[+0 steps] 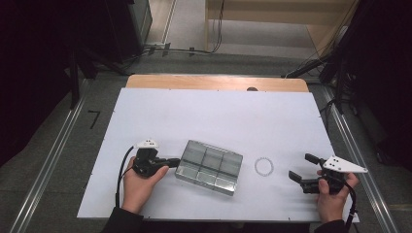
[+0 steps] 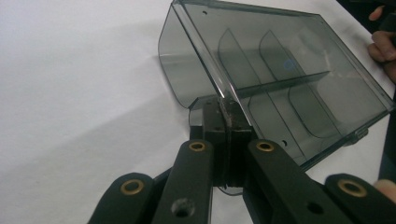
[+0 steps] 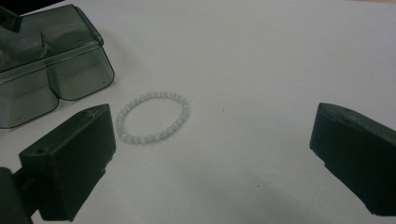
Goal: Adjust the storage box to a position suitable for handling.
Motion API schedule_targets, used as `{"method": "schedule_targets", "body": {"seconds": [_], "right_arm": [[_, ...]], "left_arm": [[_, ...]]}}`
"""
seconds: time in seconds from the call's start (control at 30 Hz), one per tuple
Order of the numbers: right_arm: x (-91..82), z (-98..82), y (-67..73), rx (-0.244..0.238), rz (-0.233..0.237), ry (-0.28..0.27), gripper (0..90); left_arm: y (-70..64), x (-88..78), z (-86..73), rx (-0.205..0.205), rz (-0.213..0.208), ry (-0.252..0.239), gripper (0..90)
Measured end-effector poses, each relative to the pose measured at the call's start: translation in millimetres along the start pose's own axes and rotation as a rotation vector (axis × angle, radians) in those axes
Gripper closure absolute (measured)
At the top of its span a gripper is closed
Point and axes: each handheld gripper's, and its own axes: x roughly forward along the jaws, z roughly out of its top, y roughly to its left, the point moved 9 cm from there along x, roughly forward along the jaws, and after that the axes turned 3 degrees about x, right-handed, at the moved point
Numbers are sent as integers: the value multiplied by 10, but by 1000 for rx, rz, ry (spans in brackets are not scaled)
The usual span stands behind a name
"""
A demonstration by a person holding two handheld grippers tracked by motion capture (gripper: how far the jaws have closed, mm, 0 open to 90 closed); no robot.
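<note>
White table (image 1: 204, 111): smoky clear compartment box (image 1: 210, 167) near front edge, left of centre, lid down, compartments look empty. Left gripper (image 1: 171, 161) clamped on box's left edge, jaws pinching lid lip (image 2: 227, 112). Bead bracelet (image 1: 264, 166) lies loose just right of box, not yet picked up. Right gripper (image 1: 302, 170) near front right corner, jaws spread, aimed at bracelet, holding nothing. Likely remaining: lift lid, grasp bracelet, place inside.

Running off the top and right edges of the left gripper view: the far corner of the smoky compartment box (image 2: 280, 79). Hiding behind the box's (image 1: 210, 166) left wall in the high view: the left gripper's (image 1: 178, 161) jaw tips, pinching there.
</note>
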Motion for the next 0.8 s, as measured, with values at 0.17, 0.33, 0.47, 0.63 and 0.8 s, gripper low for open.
{"method": "schedule_targets", "body": {"seconds": [0.17, 0.33, 0.47, 0.63, 0.8], "right_arm": [[4, 0, -2, -5, -1, 1, 0], [-2, 2, 0, -5, -1, -1, 0], [-11, 12, -2, -5, -2, -7, 0], [-76, 51, 6, 27, 27, -31, 0], [-109, 93, 88, 36, 45, -34, 0]], "left_arm": [[-99, 10, -54, 9, -9, -7, 900], [-173, 5, -114, 28, 13, -18, 900], [-220, -12, -175, 36, 2, -33, 900], [-288, -1, -247, 39, -18, -48, 900], [-394, 50, -283, 60, -38, -44, 900]]}}
